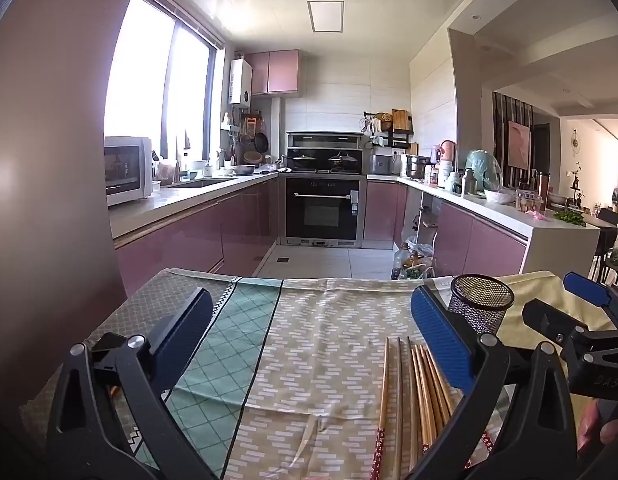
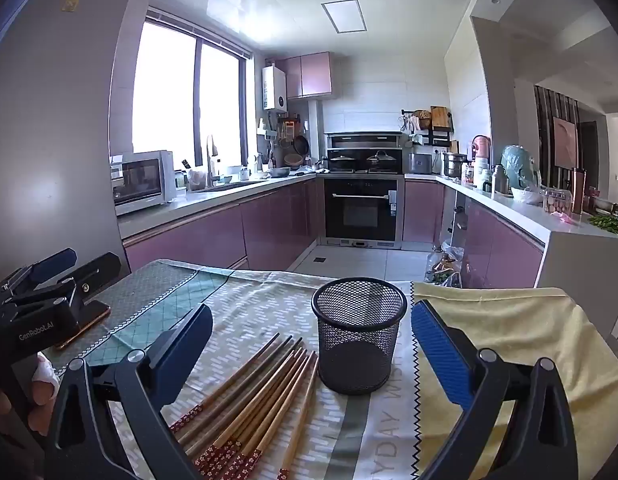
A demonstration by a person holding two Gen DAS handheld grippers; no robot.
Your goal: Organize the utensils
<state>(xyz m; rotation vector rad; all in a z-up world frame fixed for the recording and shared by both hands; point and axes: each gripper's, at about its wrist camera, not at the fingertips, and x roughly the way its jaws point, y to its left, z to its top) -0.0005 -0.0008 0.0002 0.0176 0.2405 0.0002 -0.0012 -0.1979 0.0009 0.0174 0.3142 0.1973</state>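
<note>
Both tools gape wide, gripping nothing: the left tool (image 1: 309, 344) hovers over the cloth-covered worktop (image 1: 309, 320), the chopsticks (image 1: 421, 392) by its right finger; the right tool (image 2: 311, 344) frames the mesh holder (image 2: 359, 336), chopsticks (image 2: 261, 396) fanned beside it, perhaps touching its base; only the right view shows a phone (image 2: 87, 322) under the left tool (image 2: 49, 280)

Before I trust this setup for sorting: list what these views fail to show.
- Chopsticks: patterned ends cut off by the right wrist view's bottom edge; partly hidden by the left gripper finger in the left view.
- Mesh cup inside: dark; contents unclear.
- Phone: mostly covered by the left gripper.
</note>
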